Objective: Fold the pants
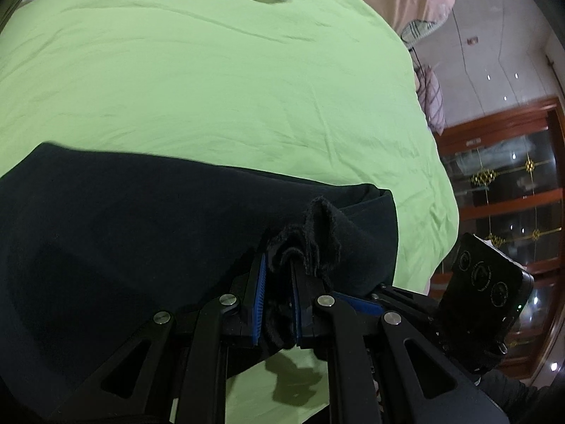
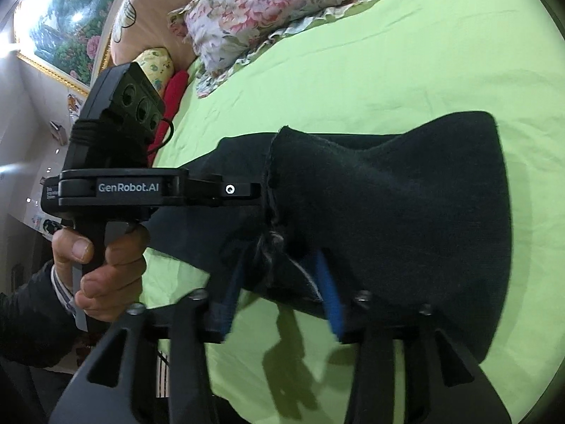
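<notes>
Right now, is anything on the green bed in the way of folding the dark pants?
Nothing visible blocks them. The pants lie on bare green sheet; the floral pillow sits far off near the headboard. The left gripper already pinches the cloth, and the right gripper straddles it.

A green bedsheet (image 2: 388, 70) fills most of both views. A floral ruffled pillow (image 2: 261, 10) lies at upper centre, a red cloth (image 2: 174, 95) beside it. A framed landscape painting (image 2: 67, 21) hangs upper left. A wooden glass-fronted cabinet (image 1: 505, 183), somewhat blurred, stands at right.
</notes>
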Demonstrator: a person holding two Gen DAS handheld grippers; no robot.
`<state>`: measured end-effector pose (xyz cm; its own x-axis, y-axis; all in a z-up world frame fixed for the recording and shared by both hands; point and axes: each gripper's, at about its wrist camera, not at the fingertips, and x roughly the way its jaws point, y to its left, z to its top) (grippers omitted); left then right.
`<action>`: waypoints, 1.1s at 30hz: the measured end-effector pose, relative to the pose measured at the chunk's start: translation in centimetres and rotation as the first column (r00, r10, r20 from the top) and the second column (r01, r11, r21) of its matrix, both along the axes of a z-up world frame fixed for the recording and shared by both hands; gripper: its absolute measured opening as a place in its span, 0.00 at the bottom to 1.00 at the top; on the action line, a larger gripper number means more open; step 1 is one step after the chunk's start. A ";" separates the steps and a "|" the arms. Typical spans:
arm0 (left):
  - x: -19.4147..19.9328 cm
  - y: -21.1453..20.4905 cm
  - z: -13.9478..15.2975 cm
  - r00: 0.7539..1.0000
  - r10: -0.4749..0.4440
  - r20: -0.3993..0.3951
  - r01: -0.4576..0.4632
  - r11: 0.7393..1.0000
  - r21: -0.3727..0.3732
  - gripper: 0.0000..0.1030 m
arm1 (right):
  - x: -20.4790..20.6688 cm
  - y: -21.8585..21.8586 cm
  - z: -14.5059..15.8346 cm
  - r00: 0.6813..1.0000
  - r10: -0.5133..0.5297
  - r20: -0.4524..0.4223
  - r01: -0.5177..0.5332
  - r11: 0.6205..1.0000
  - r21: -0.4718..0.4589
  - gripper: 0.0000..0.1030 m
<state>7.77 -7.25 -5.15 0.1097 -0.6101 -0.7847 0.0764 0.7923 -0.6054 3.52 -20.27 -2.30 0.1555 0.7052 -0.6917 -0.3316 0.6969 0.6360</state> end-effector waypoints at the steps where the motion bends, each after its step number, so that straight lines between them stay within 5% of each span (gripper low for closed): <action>1: -0.3 0.3 0.0 1.000 0.011 0.000 -0.011 1.000 0.000 0.11 | -0.1 0.1 0.1 1.000 0.002 0.010 -0.001 1.000 -0.009 0.45; 11: -2.9 4.4 1.8 0.989 0.148 0.028 -0.148 0.989 -0.002 0.18 | -0.2 1.0 2.5 0.999 -0.001 0.046 0.000 1.000 0.025 0.45; 14: -4.3 6.3 2.1 0.970 0.242 0.031 -0.242 0.970 0.003 0.35 | 0.0 1.6 3.4 0.998 0.013 0.061 -0.015 0.999 0.032 0.45; 21: -7.4 9.4 2.3 0.936 0.351 0.028 -0.351 0.936 0.001 0.36 | 0.9 4.1 4.6 0.996 0.062 0.072 -0.065 0.997 0.040 0.45; 33: -13.2 17.6 2.9 0.828 0.559 0.046 -0.560 0.827 0.047 0.36 | 1.8 10.7 5.2 0.976 0.206 0.069 -0.208 0.978 0.032 0.45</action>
<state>-5.44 10.34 -2.24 0.4419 -0.3927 -0.8066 -0.3736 0.7368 -0.5635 5.36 -9.56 2.85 0.0469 0.7526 -0.6568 -0.5071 0.5844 0.6334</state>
